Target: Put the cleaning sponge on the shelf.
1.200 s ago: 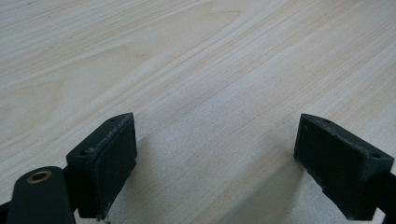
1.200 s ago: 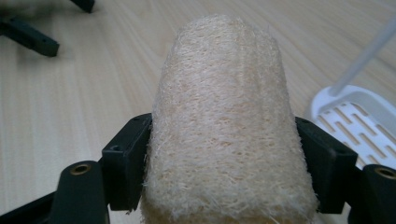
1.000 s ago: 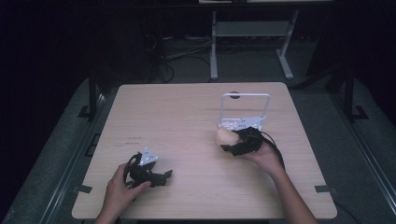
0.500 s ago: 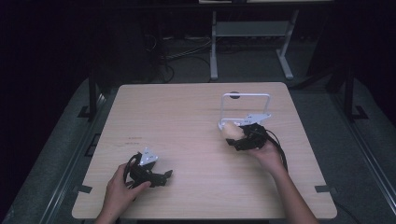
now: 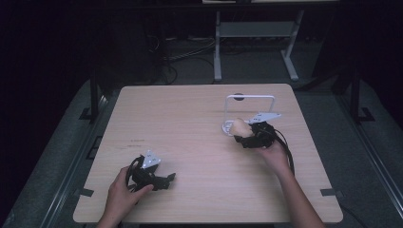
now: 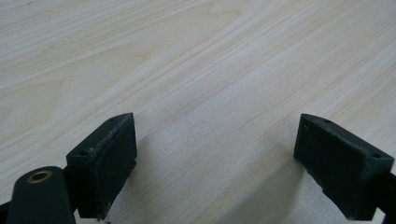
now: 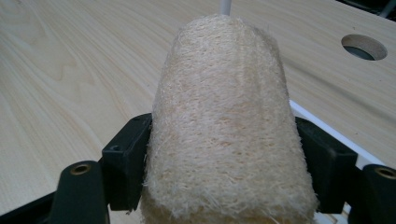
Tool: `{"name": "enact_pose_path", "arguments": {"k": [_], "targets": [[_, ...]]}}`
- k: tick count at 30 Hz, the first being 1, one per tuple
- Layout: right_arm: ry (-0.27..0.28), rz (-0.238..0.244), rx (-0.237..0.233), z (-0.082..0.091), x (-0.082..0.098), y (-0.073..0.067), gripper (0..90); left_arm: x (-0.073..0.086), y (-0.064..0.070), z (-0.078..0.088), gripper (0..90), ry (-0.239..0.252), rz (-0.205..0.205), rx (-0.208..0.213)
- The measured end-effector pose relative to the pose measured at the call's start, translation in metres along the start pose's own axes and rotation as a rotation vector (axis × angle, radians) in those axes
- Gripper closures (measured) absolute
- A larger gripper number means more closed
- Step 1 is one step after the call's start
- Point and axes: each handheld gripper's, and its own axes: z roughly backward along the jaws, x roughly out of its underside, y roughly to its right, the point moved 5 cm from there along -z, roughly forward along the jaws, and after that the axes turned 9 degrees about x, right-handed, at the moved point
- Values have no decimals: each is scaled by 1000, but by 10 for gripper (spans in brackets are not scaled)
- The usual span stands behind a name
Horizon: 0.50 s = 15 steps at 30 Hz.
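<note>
A light wooden table [image 5: 190,118] sits in a dark room, with cables and a white stand on the floor behind it.

In the high view, the left gripper [image 5: 167,179] is in the lower left of the table, held low by a hand [image 5: 124,194]. In the left gripper view, its two black jaws stand wide apart with bare wood between them.

The right gripper [image 5: 239,134] is right of the middle, held by the other hand [image 5: 271,151]. Its jaws squeeze a tan loofah [image 5: 239,127]. In the right gripper view, the loofah [image 7: 224,126] is big and scratchy, and a black jaw presses on each side of it.

A white wire rack [image 5: 250,98] stands just behind the loofah. A round hole [image 7: 364,46] in the table shows in the upper right of the right gripper view.
</note>
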Motion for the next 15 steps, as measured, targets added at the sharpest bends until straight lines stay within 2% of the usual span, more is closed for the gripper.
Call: {"name": "enact_pose_path", "arguments": {"k": [15], "targets": [[3, -14, 4, -12, -8, 6, 275, 0, 0, 0, 125, 0, 0, 0]]}}
